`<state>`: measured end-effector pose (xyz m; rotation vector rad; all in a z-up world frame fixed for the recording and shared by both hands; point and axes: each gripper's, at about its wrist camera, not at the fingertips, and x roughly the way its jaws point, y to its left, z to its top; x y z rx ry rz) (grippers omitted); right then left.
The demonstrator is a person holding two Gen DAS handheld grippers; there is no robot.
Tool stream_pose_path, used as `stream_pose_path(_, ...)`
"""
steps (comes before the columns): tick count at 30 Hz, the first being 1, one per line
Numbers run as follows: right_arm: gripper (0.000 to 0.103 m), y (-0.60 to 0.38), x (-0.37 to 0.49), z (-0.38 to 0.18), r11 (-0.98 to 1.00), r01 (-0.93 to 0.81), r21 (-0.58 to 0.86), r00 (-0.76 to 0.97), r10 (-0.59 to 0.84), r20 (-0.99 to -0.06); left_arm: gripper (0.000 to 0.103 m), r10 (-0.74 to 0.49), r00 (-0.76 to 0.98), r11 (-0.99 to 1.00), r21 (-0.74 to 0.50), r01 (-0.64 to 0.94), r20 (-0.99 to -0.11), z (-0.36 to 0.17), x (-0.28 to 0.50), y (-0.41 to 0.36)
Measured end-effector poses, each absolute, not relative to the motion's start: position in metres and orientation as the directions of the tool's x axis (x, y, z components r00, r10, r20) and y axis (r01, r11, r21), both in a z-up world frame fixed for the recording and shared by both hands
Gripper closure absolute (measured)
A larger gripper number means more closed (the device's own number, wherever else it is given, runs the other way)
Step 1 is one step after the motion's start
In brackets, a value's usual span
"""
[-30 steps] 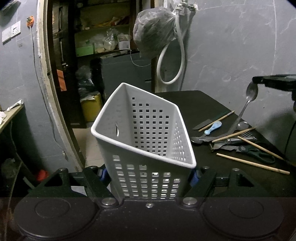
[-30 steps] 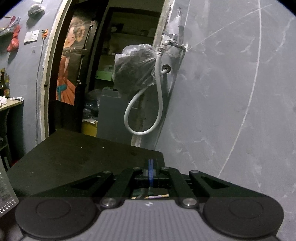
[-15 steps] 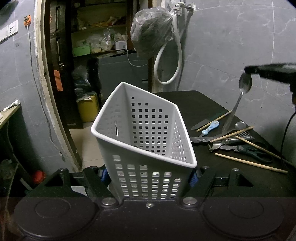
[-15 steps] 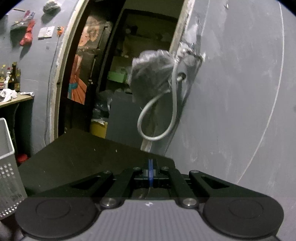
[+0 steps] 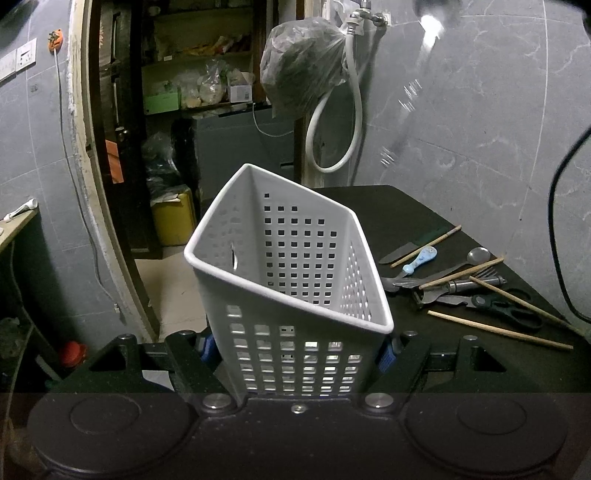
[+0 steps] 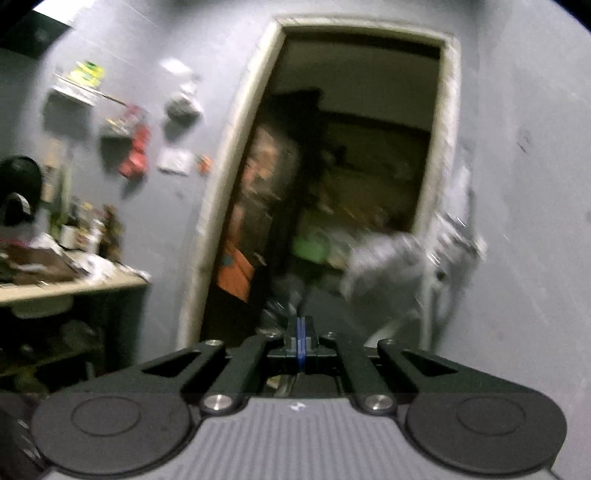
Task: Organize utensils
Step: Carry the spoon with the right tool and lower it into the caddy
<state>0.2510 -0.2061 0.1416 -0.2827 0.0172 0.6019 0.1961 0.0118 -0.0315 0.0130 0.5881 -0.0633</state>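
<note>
**Left-wrist view: spoon lifted high off the pile, bin waiting**

Left-wrist view shows what has changed over the last second: the metal spoon (image 5: 424,33), which hung just above the heap of cutlery a moment ago, is now a blurred streak at the top right, well clear of the black table (image 5: 391,210) and above the level of the basket rim. My right gripper (image 6: 300,345) has its blue pads pressed together; in its own view I can only make out a sliver of metal below them, so I judge rather than see that it is pinching the spoon's handle. That view has swung from the wall tap towards the doorway and is smeared with motion.

My left gripper (image 5: 297,350) has not shifted: it clamps the white perforated plastic basket (image 5: 291,280) by its lower walls, tilted, mouth open towards the right and empty as far as I can see.

Left on the table beside the basket are a second spoon (image 5: 476,255), a blue-handled utensil (image 5: 419,258), wooden chopsticks (image 5: 498,328), black-handled scissors (image 5: 506,308) and other metal pieces.

So the first item is in transit; next I need to carry it over the rim and drop it in.
</note>
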Motion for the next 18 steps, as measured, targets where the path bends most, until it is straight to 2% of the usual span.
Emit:
stream_pose_path(6,0.103,-0.167,0.235,0.158,0.681,-0.671,-0.294,0.726,0.685,-0.071,0.026,-0.055,0.833,0.998,-0.006,0.062,-0.551,-0.032,0.197,0.011)
stream_pose_path(18,0.103,-0.119,0.228,0.095,0.588,-0.757,-0.284,0.648,0.730,-0.217,0.027,-0.052,0.841,0.998,0.006,0.066,-0.539,-0.033,0.193,0.010)
